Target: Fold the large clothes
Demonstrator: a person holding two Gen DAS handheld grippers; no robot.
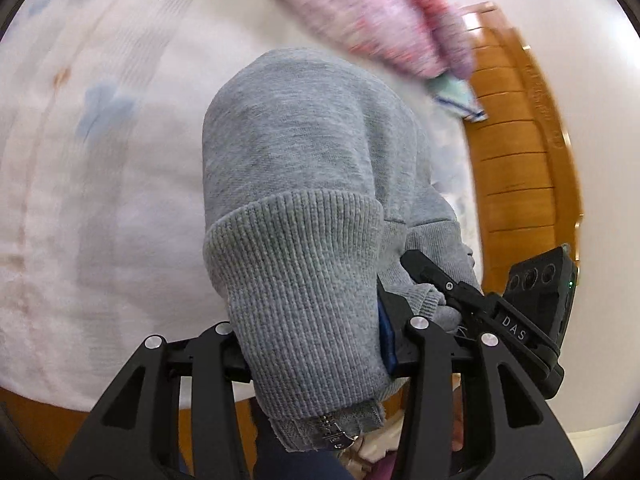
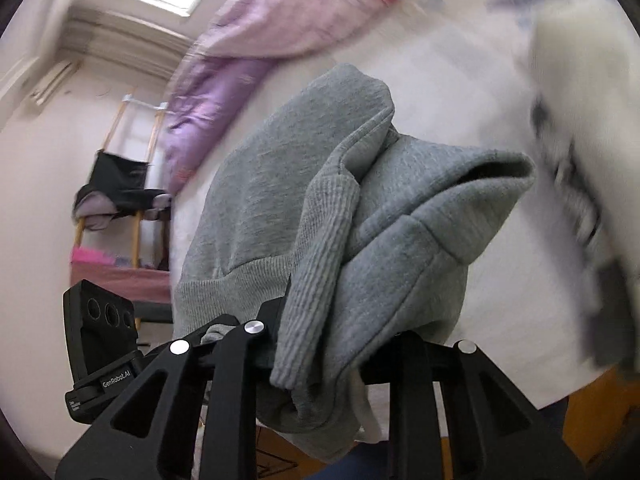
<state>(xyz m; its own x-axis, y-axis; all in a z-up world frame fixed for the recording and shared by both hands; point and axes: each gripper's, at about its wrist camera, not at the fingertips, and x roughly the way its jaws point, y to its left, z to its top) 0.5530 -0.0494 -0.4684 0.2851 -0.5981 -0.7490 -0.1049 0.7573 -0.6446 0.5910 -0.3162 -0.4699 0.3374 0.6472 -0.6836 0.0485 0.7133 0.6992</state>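
Sweatshirt [image 1: 304, 168] | both jaws clenched on grey fabric, lifted above bed [image 1: 80, 200] | next: spread flat

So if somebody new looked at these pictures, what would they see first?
A big grey sweatshirt fills the middle of both views, bunched up and hanging from the left gripper and the right gripper, which both pinch its ribbed edges. Behind it lies a white bedsheet with faint blue flowers. At the top is a pink and purple quilt, blurry.
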